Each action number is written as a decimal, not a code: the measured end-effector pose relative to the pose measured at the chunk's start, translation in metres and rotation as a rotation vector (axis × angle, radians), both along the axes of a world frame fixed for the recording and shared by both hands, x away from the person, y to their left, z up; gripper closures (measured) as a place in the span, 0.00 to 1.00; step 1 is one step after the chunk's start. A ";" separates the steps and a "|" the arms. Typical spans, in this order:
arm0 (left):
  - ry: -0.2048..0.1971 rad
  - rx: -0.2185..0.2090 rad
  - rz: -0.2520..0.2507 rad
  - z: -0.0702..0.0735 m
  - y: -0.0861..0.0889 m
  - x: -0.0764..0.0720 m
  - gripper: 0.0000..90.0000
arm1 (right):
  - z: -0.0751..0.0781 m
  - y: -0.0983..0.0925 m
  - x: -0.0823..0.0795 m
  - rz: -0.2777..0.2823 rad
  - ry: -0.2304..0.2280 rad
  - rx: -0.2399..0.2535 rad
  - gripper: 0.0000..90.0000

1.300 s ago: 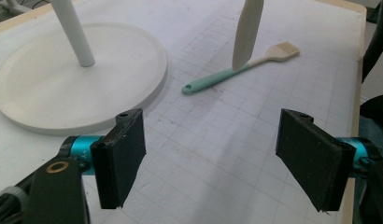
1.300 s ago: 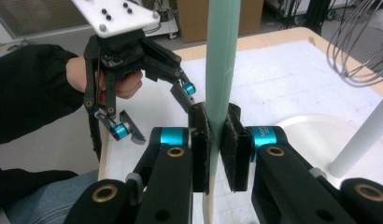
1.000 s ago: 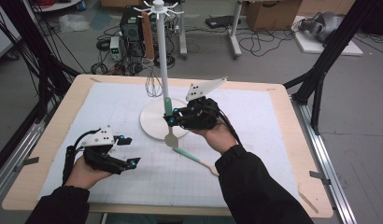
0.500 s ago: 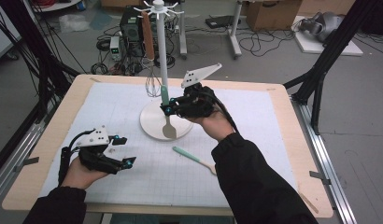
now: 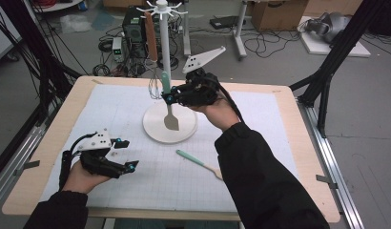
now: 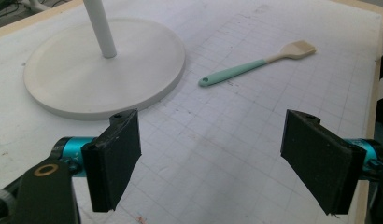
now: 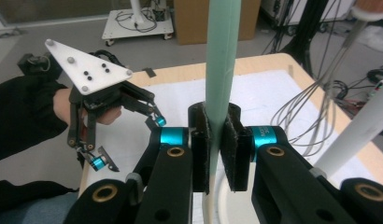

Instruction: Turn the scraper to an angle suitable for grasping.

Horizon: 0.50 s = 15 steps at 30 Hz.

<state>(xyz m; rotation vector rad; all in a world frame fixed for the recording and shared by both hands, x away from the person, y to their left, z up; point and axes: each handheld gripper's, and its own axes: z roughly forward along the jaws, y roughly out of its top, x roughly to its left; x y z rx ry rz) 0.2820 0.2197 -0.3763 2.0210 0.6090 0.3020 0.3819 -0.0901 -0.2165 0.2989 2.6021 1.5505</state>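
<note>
The right gripper (image 5: pixel 169 98) clamps a spatula (image 5: pixel 170 116) by its teal handle, holding it upright above the stand's base (image 5: pixel 155 129), beside the pole (image 5: pixel 163 45). The left gripper (image 5: pixel 126 154) rests near the table's front left, jaws apart and empty.

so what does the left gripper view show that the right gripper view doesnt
Left gripper view: the mint-handled spatula lying on the white mat, the stand's round base, and the left gripper with its jaws wide apart, nothing between them.

Right gripper view: the right gripper shut on a second mint handle, a wire whisk hanging nearby, and the person's left hand.

Both: the stand's white pole and the mat.
</note>
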 end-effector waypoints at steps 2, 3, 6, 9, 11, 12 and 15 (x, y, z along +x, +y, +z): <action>0.001 -0.003 -0.001 0.000 -0.001 0.000 0.23 | 0.003 -0.001 0.000 -0.005 -0.007 0.001 0.92; -0.001 0.001 -0.002 0.000 -0.001 0.000 0.23 | 0.005 -0.002 0.000 -0.007 -0.006 0.003 0.92; 0.004 0.000 -0.002 -0.001 -0.001 -0.001 0.23 | 0.008 -0.003 -0.001 -0.004 -0.011 0.004 0.92; 0.001 -0.003 -0.001 0.000 -0.001 -0.001 0.22 | 0.011 -0.003 0.000 0.002 -0.015 0.001 0.92; 0.001 -0.003 -0.003 0.000 -0.001 -0.001 0.22 | 0.012 -0.002 0.001 0.001 -0.018 -0.003 0.92; 0.000 -0.005 -0.003 0.000 -0.001 -0.001 0.22 | 0.013 -0.001 0.001 0.001 -0.017 -0.004 0.92; 0.000 -0.004 -0.006 0.000 -0.001 0.000 0.22 | 0.016 0.000 0.004 0.001 -0.016 -0.001 0.92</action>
